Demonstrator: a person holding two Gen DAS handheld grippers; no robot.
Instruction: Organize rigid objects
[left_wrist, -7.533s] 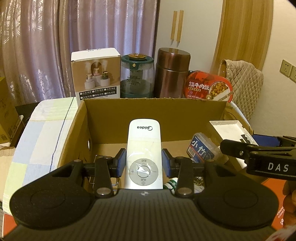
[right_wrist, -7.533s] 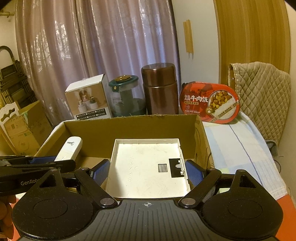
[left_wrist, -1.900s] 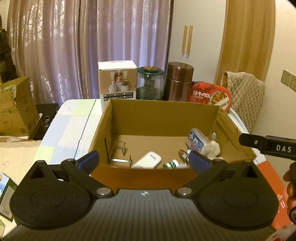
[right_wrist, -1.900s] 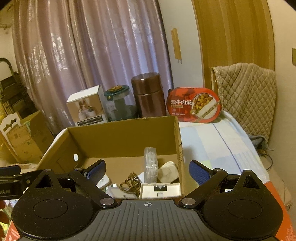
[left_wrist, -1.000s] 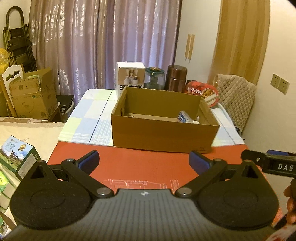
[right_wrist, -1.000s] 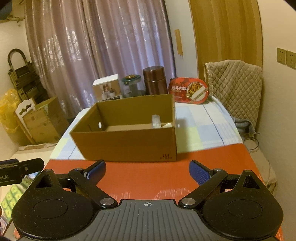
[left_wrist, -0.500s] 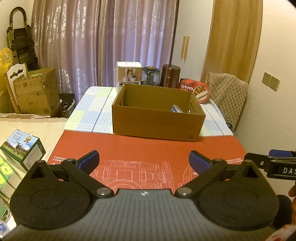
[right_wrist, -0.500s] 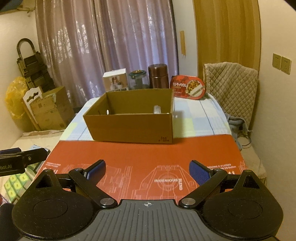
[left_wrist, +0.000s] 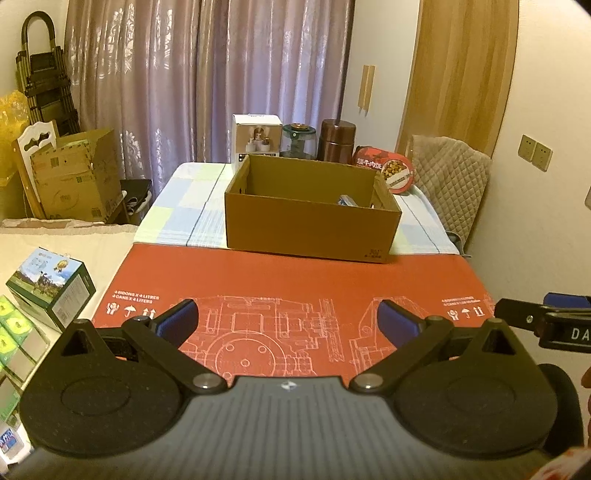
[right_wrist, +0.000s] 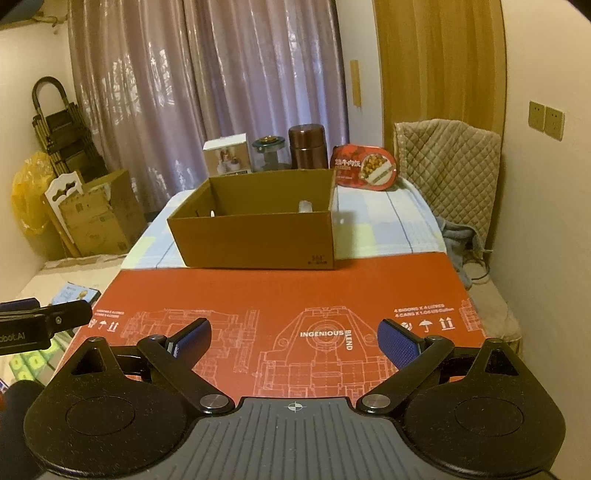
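An open brown cardboard box (left_wrist: 310, 229) (right_wrist: 258, 240) stands on the checked cloth at the far end of the table. Only a bit of a small blue-labelled container (left_wrist: 345, 200) and a pale object (right_wrist: 304, 206) show over its rim; the rest of its contents is hidden. My left gripper (left_wrist: 288, 323) hangs open and empty over the red mat (left_wrist: 295, 280), well back from the box. My right gripper (right_wrist: 293, 338) is also open and empty above the red mat (right_wrist: 288, 295). Each gripper shows at the edge of the other's view.
Behind the box stand a white carton (left_wrist: 256, 142), a green-lidded jar (left_wrist: 299, 140), a brown canister (left_wrist: 337, 140) and a red food tub (left_wrist: 384, 170). A quilted chair (right_wrist: 447, 170) is at the right. Cardboard boxes (left_wrist: 70, 173) and small cartons (left_wrist: 48, 282) lie left.
Both grippers let go of a white remote and a white tray in the box, opened, and pulled far back from it. They now hover over the red mat.
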